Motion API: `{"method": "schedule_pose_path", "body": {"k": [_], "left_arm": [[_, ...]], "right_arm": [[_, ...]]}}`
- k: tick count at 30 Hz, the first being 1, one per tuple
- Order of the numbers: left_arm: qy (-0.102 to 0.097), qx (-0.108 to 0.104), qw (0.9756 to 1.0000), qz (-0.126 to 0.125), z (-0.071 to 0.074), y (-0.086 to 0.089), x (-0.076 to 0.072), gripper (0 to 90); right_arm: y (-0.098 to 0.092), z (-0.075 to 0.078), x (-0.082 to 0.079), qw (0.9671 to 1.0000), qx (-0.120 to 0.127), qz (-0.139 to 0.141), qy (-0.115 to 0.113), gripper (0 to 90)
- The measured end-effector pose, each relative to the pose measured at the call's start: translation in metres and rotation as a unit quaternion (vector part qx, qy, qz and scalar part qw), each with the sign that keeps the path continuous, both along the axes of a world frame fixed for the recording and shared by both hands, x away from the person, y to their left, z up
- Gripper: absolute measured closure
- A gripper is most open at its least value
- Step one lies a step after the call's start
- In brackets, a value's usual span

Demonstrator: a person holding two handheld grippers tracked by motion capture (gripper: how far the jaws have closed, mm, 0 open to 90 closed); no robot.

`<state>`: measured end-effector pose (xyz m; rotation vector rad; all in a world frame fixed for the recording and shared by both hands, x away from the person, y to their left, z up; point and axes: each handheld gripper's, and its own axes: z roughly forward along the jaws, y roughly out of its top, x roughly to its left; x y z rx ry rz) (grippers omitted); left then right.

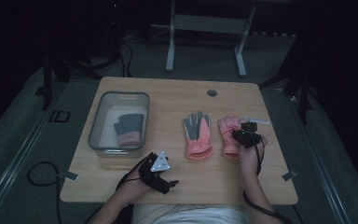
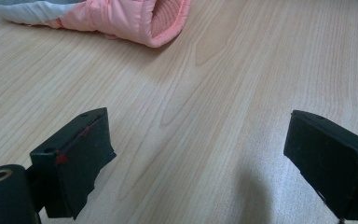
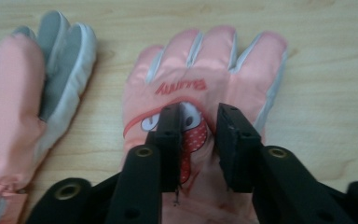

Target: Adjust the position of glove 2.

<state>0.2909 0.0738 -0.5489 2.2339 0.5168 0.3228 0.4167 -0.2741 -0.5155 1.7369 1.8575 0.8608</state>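
Two jaws of right gripper [image 3: 196, 116] astride pink glove [image 3: 205, 70], perhaps pinching fabric.

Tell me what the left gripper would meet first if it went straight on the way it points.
Probably the cuff of the pink glove. The left gripper has open jaws over bare table; the glove lies ahead, a little left of its line, so it might just pass it.
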Motion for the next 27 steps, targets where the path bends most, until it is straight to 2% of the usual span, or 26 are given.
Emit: {"method": "schedule_pose_path", "body": {"k": [3, 6, 7, 8, 9, 11, 13, 15, 16, 18, 23, 26, 27], "left_arm": [[0.003, 0.000, 1.0000, -0.001, 0.000, 0.000, 0.000, 7.1], [0.002, -0.003, 1.0000, -0.001, 0.000, 0.001, 0.000, 7.1], [0.002, -0.004, 1.0000, -0.001, 0.001, 0.001, 0.000, 7.1], [0.002, -0.005, 1.0000, -0.001, 0.001, 0.001, 0.000, 7.1], [0.000, -0.004, 1.0000, 0.000, 0.001, 0.001, 0.000, 7.1], [-0.001, -0.001, 1.0000, 0.000, 0.000, 0.001, 0.000, 7.1], [0.000, 0.003, 1.0000, 0.000, 0.000, 0.000, -0.001, 7.1], [0.000, 0.006, 1.0000, -0.001, -0.001, 0.000, -0.001, 7.1], [0.000, 0.004, 1.0000, -0.002, -0.001, 0.000, -0.001, 7.1], [-0.001, 0.002, 1.0000, -0.001, -0.001, 0.000, -0.001, 7.1], [-0.002, 0.004, 1.0000, -0.001, -0.001, 0.000, -0.001, 7.1], [-0.001, 0.003, 1.0000, -0.002, -0.001, 0.000, -0.001, 7.1], [-0.001, 0.004, 1.0000, -0.001, -0.001, 0.000, -0.001, 7.1]], "right_arm": [[-0.004, 0.012, 0.000, 0.9999, 0.001, 0.008, -0.011, 65.2], [-0.009, 0.022, 0.001, 0.9989, 0.004, 0.043, -0.018, 62.7], [-0.011, 0.026, 0.002, 0.9982, -0.009, 0.056, -0.016, 62.5], [-0.012, 0.027, 0.003, 0.9977, -0.010, 0.065, -0.017, 62.2], [-0.015, 0.030, 0.005, 0.9965, -0.005, 0.081, -0.018, 61.0], [-0.021, 0.034, 0.007, 0.9952, -0.018, 0.095, -0.015, 60.5], [-0.025, 0.037, 0.008, 0.9932, -0.014, 0.115, -0.012, 60.5], [-0.024, 0.039, 0.009, 0.9906, -0.032, 0.133, -0.008, 63.6], [-0.024, 0.039, 0.010, 0.9885, -0.035, 0.147, -0.007, 63.5], [-0.025, 0.036, 0.012, 0.9868, -0.038, 0.157, 0.001, 63.0], [-0.022, 0.024, 0.016, 0.9866, -0.033, 0.159, 0.011, 59.8], [-0.016, 0.013, 0.017, 0.9855, -0.051, 0.161, 0.022, 60.1], [-0.013, 0.007, 0.017, 0.9847, -0.066, 0.158, 0.028, 59.6]]}}
